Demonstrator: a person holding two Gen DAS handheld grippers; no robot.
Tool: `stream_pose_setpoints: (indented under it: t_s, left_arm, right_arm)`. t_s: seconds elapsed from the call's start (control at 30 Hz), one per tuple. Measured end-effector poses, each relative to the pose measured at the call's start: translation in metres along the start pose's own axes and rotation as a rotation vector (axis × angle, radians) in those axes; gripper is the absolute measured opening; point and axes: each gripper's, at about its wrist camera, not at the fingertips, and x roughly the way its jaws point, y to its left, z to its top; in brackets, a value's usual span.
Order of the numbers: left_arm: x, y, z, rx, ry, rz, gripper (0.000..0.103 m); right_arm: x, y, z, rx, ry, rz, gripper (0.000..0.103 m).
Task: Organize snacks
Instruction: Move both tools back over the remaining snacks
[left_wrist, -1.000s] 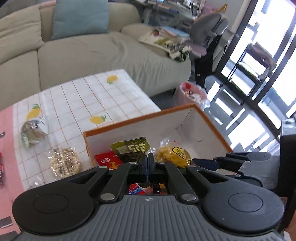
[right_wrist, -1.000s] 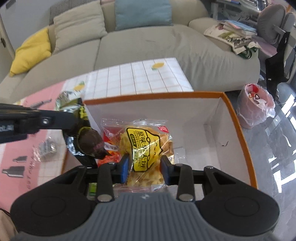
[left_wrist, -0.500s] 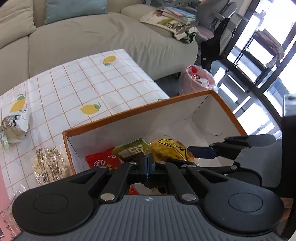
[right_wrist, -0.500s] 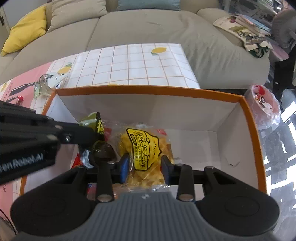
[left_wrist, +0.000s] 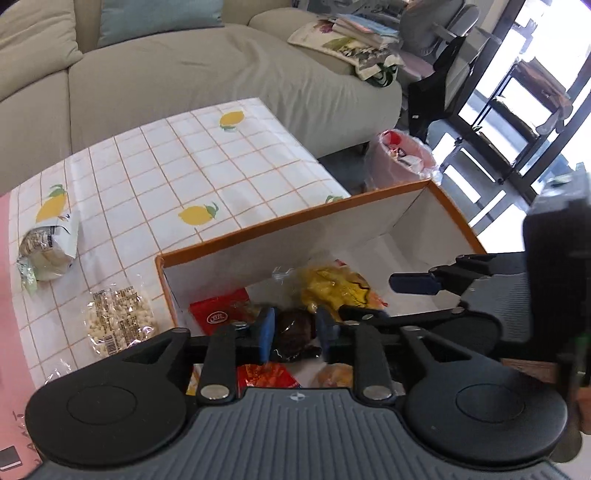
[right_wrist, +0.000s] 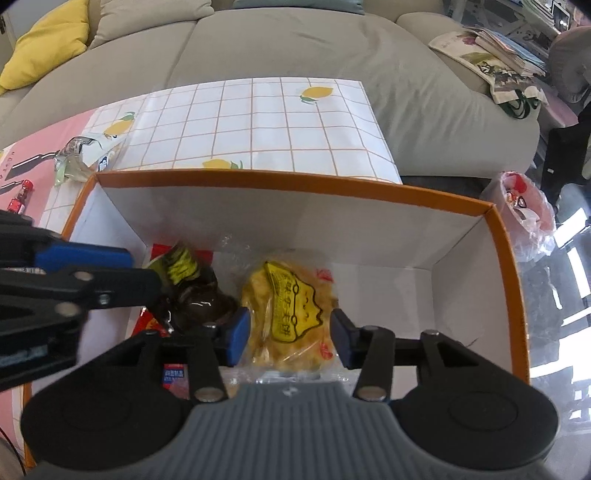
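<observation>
**Both grippers letting go over the box**

The left gripper (left_wrist: 293, 334) hangs inside the box (right_wrist: 280, 181), fingers opening with the dark packet (left_wrist: 293, 332) between them, not pressed. The right gripper (right_wrist: 290, 338) is opening too, fingers clear of the yellow packet (right_wrist: 291, 306) lying on the box floor. Two more snacks (left_wrist: 118, 319) lie on the worktop (left_wrist: 207, 173).

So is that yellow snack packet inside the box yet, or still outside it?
Inside. The yellow snack packet lies on the floor of the orange-rimmed box, between the opening pads of the right claw.
</observation>
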Motion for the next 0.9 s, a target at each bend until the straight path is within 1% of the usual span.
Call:
stream_pose_setpoints:
  t_s: [0.03,0.07,0.13,0.33,0.47,0.67,0.8,0.9]
  left_arm:
    - [-0.005,0.0,0.0,0.001,-0.004,-0.004,0.04]
    - [-0.01,-0.001,0.0,0.007,-0.007,-0.005,0.044]
    - [-0.022,-0.004,-0.002,0.024,-0.017,0.001,0.046]
    - [-0.057,-0.008,-0.008,0.042,-0.044,0.015,0.047]
    - [-0.082,-0.003,-0.016,0.03,-0.067,0.056,0.048]
    - [-0.119,0.01,-0.033,0.005,-0.117,0.091,0.048]
    - [-0.139,0.021,-0.048,-0.026,-0.152,0.103,0.048]
    - [-0.15,0.029,-0.059,-0.037,-0.163,0.115,0.048]
  right_arm:
    - [-0.002,0.001,0.0,-0.002,0.002,-0.009,0.061]
    - [-0.004,0.001,0.0,-0.003,0.002,-0.023,0.064]
    - [-0.009,0.003,0.0,-0.006,0.0,-0.058,0.065]
    - [-0.035,0.007,-0.003,0.018,-0.027,-0.122,0.072]
    - [-0.058,0.013,-0.011,0.065,-0.069,-0.142,0.076]
    - [-0.094,0.032,-0.03,0.148,-0.157,-0.117,0.078]
    - [-0.116,0.054,-0.042,0.171,-0.226,-0.087,0.078]
    - [-0.129,0.075,-0.051,0.178,-0.283,-0.065,0.078]
